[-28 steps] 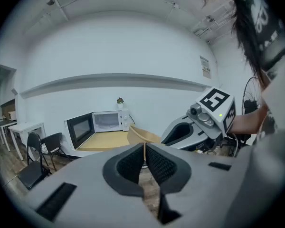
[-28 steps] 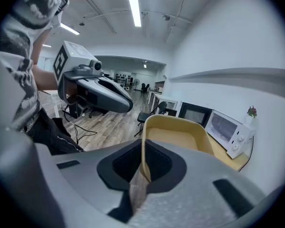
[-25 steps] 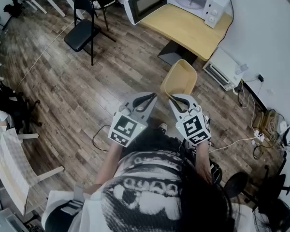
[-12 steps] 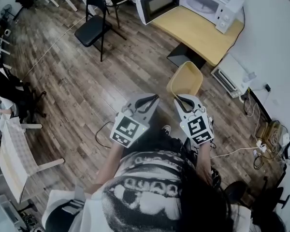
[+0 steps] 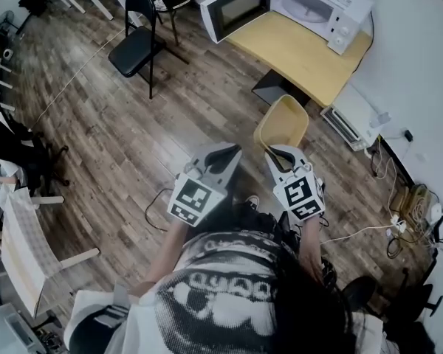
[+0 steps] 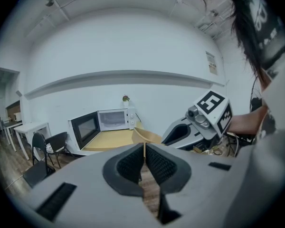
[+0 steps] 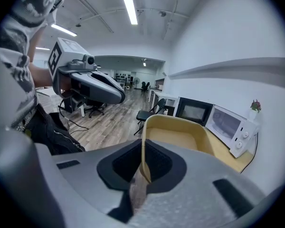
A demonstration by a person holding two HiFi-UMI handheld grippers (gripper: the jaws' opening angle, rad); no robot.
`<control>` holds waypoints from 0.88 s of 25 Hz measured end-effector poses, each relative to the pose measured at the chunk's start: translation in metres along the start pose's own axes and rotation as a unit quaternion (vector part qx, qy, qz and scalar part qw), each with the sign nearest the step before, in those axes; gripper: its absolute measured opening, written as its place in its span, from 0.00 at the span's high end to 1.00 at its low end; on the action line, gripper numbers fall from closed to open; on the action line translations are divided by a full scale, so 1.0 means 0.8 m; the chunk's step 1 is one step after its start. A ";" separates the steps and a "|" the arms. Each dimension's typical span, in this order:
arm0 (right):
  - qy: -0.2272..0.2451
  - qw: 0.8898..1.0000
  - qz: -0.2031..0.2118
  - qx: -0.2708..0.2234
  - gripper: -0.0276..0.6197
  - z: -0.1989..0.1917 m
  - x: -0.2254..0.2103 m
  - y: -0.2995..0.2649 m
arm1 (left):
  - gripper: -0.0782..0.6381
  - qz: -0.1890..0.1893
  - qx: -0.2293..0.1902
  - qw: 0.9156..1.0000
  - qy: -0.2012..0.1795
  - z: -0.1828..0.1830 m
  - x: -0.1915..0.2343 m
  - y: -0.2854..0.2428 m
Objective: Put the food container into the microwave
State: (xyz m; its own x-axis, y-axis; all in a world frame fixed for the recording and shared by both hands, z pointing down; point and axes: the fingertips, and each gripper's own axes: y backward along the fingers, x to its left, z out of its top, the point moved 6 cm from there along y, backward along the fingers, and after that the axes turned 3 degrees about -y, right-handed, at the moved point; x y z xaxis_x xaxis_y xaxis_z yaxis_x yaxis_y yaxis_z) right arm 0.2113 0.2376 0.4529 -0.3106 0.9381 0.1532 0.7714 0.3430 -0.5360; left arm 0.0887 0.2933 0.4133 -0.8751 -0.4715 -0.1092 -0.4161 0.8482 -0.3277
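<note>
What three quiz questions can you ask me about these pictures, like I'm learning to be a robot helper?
1. Pick one: the door of the white microwave is A) shut, B) open, C) missing.
2. True or false: the tan plastic food container already sits inside the microwave.
3. Fill the gap: the right gripper pinches the container by its ___.

Key: 1 B. 2 False, because it is held above the wooden floor, well short of the microwave. 3 rim.
</note>
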 end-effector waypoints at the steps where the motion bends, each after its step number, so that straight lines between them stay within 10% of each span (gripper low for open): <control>1: 0.000 1.000 0.000 0.002 0.92 0.002 -0.005 -0.005 | 0.88 -0.002 0.000 1.000 0.000 0.001 0.006 -0.005; 22: -0.001 0.999 -0.021 0.033 0.92 0.134 -0.150 -0.230 | 0.88 -0.045 -0.008 0.999 -0.010 0.014 0.302 -0.121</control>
State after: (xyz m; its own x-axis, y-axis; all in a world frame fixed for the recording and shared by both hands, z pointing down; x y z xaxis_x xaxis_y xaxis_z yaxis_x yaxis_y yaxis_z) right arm 0.0473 0.0569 0.4441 -0.3441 0.9225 0.1747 0.7187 0.3785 -0.5832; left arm -0.0797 0.0948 0.4077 -0.8285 -0.5510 -0.0996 -0.4972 0.8058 -0.3216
